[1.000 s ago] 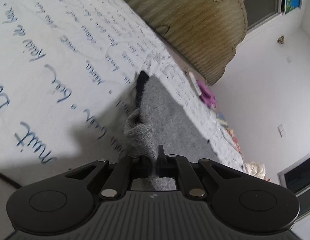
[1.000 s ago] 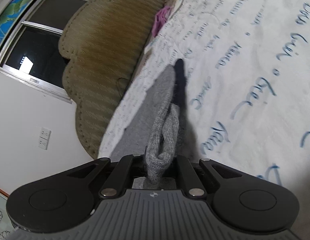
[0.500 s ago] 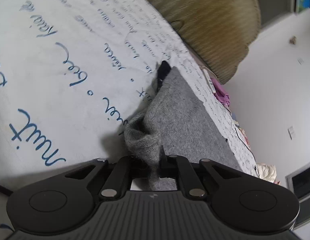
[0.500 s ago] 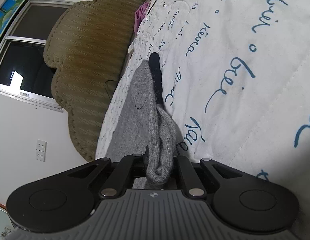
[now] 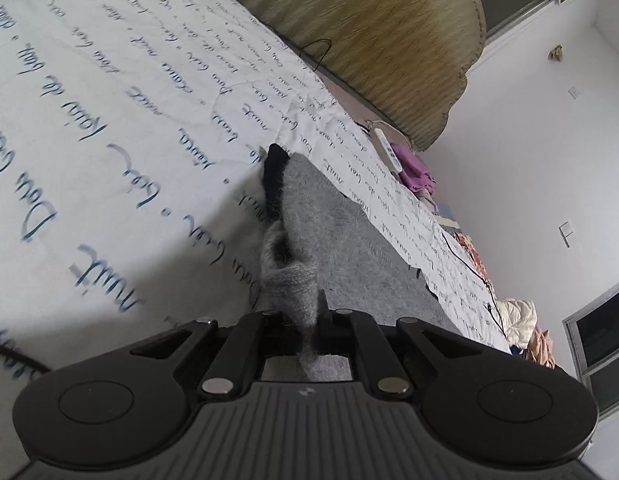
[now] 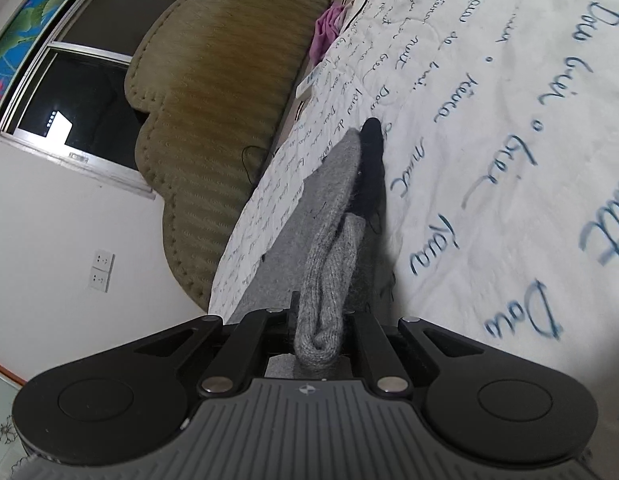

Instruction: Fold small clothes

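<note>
Both grippers are clenched on the same small grey knitted garment with a black tip (image 5: 309, 236): the left gripper (image 5: 307, 316) pinches a bunched corner of its near, ribbed edge, and the right gripper (image 6: 319, 320) pinches a rolled fold of that edge, so the cloth is stretched between the two hands. From each pair of jaws the garment runs straight ahead, its long axis in line with the fingers, with the black tip (image 6: 371, 168) at the far end resting on the white quilted bedspread printed with blue handwriting (image 5: 109, 128). The near end looks lifted off the bed while the far end lies on it, toward the edge of the bedspread that meets the padded olive-tan scalloped headboard (image 6: 213, 92). Neither hand looks nearer to the tip; both hold the near edge side by side. The knit is soft, fuzzy and thick, and it slumps into rolls where pinched, so it will likely sag rather than hold a crease. The fold probably calls for carrying the held edge forward over the black tip.
</note>
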### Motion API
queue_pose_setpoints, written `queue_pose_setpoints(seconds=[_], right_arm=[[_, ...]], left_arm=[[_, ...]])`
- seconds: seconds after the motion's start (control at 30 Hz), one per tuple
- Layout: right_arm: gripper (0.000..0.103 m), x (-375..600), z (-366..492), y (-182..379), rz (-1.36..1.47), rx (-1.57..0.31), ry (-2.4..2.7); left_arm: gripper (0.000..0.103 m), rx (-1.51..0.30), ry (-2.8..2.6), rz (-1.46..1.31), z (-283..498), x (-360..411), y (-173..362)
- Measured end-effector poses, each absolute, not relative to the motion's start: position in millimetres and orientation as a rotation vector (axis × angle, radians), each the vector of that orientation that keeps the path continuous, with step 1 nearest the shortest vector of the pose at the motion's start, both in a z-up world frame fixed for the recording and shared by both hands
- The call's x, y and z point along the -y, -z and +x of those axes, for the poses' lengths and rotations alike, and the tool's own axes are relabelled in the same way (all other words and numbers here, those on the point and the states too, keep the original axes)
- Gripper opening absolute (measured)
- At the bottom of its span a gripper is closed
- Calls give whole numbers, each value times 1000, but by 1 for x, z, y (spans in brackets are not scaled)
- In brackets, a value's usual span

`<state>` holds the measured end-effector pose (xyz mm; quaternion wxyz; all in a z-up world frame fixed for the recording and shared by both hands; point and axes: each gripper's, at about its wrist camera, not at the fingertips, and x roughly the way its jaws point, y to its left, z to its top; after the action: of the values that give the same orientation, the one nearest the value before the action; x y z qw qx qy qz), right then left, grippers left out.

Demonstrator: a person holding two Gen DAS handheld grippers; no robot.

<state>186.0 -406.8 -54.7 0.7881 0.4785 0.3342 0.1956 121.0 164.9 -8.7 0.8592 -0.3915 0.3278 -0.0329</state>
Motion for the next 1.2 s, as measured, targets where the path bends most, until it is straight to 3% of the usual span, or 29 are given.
queue_pose_setpoints(seconds=[0.4,0.77,0.9,1.0,1.03,1.1,1.13,1.17,1.2], right_arm=[[10,418,161,94,1073,-806,-373],[10,417,136,53,1062,-731,-448],[10,421,131,57,1060,-741,-442],[19,424,137,75,1066,-768,-387],[20,424,137,80,1067,-771,-365],[23,426,136,86,1110,-761,-366],[26,427,133,86,1133,-749,-373],[31,428,131,86,1144,-739,-380],[34,427,129,86,1148,-734,-382]], left_arm=[[5,-784,7,-842,102,-170,47],[4,-707,39,-831,70,-179,-2],[4,-731,68,-809,58,-186,6],[5,-730,70,-850,56,-187,24],[8,-730,56,-887,56,-189,30],[29,-722,39,-990,52,-193,42],[49,-696,35,-1025,50,-195,46],[60,-665,32,-1033,49,-194,46],[64,-638,25,-1025,49,-192,44]])
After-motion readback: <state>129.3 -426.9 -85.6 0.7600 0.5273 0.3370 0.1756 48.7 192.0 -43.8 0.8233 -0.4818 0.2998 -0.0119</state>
